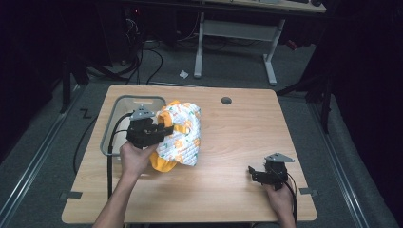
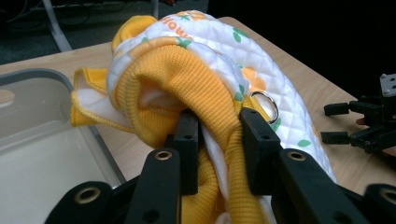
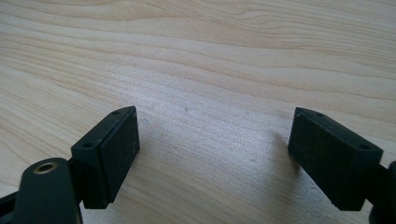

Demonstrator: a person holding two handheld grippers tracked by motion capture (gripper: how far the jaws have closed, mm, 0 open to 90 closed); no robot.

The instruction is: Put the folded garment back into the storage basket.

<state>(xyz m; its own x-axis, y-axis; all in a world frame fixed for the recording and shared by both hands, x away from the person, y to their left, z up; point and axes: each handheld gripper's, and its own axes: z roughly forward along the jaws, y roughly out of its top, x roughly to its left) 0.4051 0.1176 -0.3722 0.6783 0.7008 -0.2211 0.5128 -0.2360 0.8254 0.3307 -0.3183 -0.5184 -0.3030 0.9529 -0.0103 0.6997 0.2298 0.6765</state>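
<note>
quilted cloth garment (image 2: 210, 60), ribbed knit trim; matt wood table (image 3: 210, 56)

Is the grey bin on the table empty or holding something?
Apparently empty: the grey bin shows a bare floor; the garment sits beside it, outside the rim.

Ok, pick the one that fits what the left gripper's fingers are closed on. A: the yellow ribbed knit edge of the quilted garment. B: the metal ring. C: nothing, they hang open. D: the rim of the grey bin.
A: in the left gripper view, the left gripper pinches the yellow ribbed edge of the quilted garment, beside the grey bin.
</note>
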